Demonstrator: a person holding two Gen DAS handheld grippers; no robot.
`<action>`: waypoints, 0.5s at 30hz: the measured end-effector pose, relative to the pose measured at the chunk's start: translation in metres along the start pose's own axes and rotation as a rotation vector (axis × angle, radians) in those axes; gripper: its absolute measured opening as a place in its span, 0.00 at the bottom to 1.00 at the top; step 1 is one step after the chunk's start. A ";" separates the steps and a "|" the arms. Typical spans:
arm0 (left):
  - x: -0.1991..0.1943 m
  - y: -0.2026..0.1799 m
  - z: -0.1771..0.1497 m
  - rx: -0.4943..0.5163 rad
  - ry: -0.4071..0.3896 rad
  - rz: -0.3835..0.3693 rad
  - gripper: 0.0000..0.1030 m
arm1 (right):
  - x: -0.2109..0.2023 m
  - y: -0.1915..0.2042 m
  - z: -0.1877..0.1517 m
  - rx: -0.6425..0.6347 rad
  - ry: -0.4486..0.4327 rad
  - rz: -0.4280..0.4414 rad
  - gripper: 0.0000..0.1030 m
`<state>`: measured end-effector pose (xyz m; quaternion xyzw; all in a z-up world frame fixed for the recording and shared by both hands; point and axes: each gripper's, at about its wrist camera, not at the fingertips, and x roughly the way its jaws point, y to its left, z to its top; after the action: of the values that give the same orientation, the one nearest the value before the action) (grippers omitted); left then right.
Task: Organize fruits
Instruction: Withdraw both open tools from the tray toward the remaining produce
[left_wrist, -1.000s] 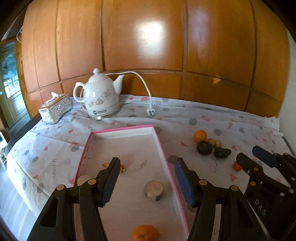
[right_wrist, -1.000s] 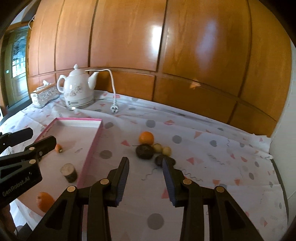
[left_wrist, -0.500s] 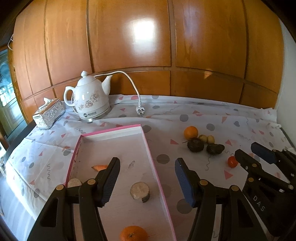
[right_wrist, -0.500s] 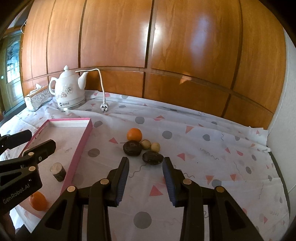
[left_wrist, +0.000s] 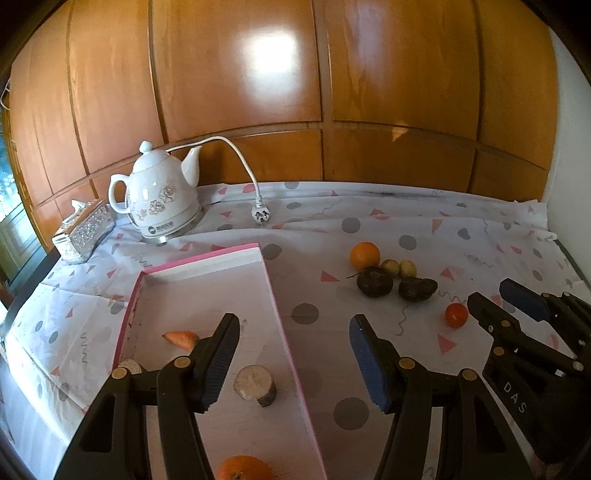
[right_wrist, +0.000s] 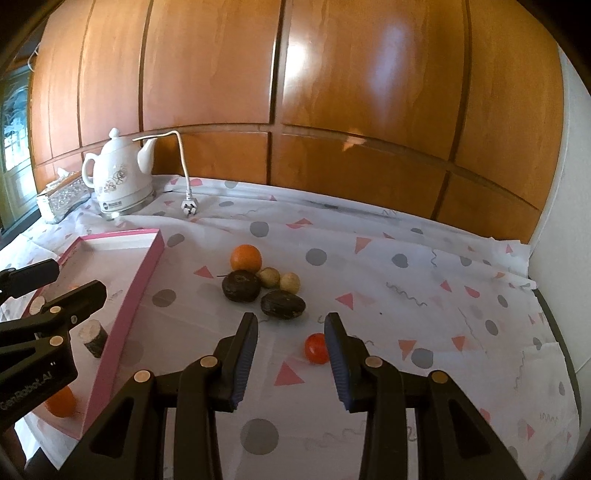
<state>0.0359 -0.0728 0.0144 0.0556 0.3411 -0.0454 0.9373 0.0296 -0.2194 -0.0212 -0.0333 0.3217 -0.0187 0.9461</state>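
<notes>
Where the left wrist view ends at the bottom edge, an orange (left_wrist: 243, 468) inside the pink-rimmed tray (left_wrist: 291, 369) is cut off, so only its top shows. In the same tray a small carrot piece (left_wrist: 180, 339) is partly hidden behind a finger of the left tongs (left_wrist: 293, 358), and a pale round thing (left_wrist: 129, 366) by the tray's left wall is mostly covered too; what it is cannot be told. A short stubby cylinder (left_wrist: 255, 384) with a pale top stands clear in the tray.

The left tongs hang over the tray's right rim, tilted downward, their jaws standing apart with nothing between them. The right tongs (right_wrist: 290, 354) point down at the cloth-covered bench (right_wrist: 406, 295), jaws fairly narrow and empty. A small red tomato (right_wrist: 316, 348) lies on the cloth just in front of the right-hand finger, partly hidden by it.

The loose fruit sits in a cluster on the bench, to the right of the tray and beyond the right tongs: a second orange (right_wrist: 246, 258), two dark fruits (right_wrist: 241, 285) of a kind hard to make out, and two small yellowish ones (right_wrist: 289, 282), all touching or just beside each other. A white kettle (left_wrist: 159, 199) with its unplugged cord and a tissue box (left_wrist: 83, 230) stand at the back by the wood panelling.
</notes>
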 end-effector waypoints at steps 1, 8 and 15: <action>0.001 -0.001 0.000 0.002 0.003 -0.002 0.61 | 0.001 -0.002 -0.001 0.003 0.003 -0.001 0.37; 0.008 -0.012 0.003 0.015 0.015 -0.018 0.61 | 0.008 -0.013 -0.004 0.016 0.022 -0.024 0.37; 0.017 -0.023 0.004 0.030 0.036 -0.039 0.61 | 0.017 -0.024 -0.009 0.033 0.046 -0.049 0.37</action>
<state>0.0487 -0.0965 0.0051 0.0641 0.3584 -0.0676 0.9289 0.0379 -0.2449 -0.0367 -0.0251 0.3421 -0.0477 0.9381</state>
